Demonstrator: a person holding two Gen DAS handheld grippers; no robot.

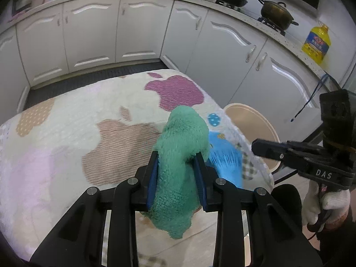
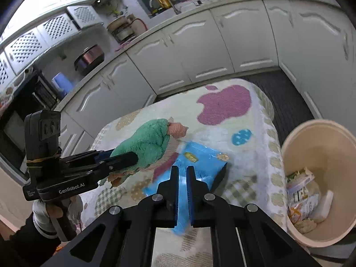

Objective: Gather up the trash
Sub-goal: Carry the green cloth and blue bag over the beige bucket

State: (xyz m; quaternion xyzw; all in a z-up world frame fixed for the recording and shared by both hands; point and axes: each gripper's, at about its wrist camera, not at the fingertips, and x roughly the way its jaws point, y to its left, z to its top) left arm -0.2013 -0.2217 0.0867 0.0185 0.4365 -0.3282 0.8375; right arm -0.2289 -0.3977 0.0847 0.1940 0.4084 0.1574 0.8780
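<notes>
My left gripper (image 1: 176, 158) is shut on a green fluffy cloth (image 1: 181, 153), held just above the patterned table cover (image 1: 66, 133). The cloth also shows in the right wrist view (image 2: 149, 142), with the left gripper (image 2: 131, 156) clamped on it. A blue plastic wrapper (image 2: 200, 162) lies on the table near its right edge; it also shows in the left wrist view (image 1: 224, 158). My right gripper (image 2: 182, 169) is shut on the near edge of this wrapper. A beige bin (image 2: 320, 178) with trash inside stands right of the table.
White kitchen cabinets (image 1: 138, 29) run behind and to the right of the table. Pots (image 1: 276, 11) and a yellow oil bottle (image 1: 317, 42) stand on the counter. A dark mat (image 2: 287, 102) covers the floor between table and cabinets.
</notes>
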